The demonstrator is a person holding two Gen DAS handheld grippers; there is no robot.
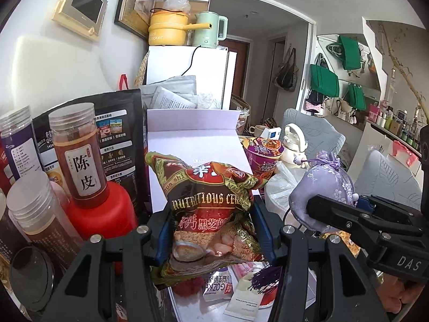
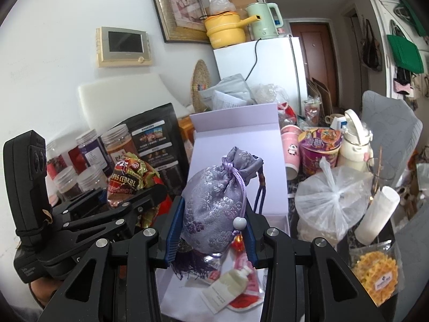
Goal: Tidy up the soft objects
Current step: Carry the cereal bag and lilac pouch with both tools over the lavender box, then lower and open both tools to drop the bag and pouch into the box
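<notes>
Between the left tongs (image 1: 214, 234), cereal packet (image 1: 211, 209); between the right (image 2: 211, 237), purple pouch (image 2: 211, 201).

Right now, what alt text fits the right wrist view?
The right gripper clamps a lavender brocade pouch above an open white box. At left, the left gripper holds a cereal packet; jars and cups crowd the table.
</notes>
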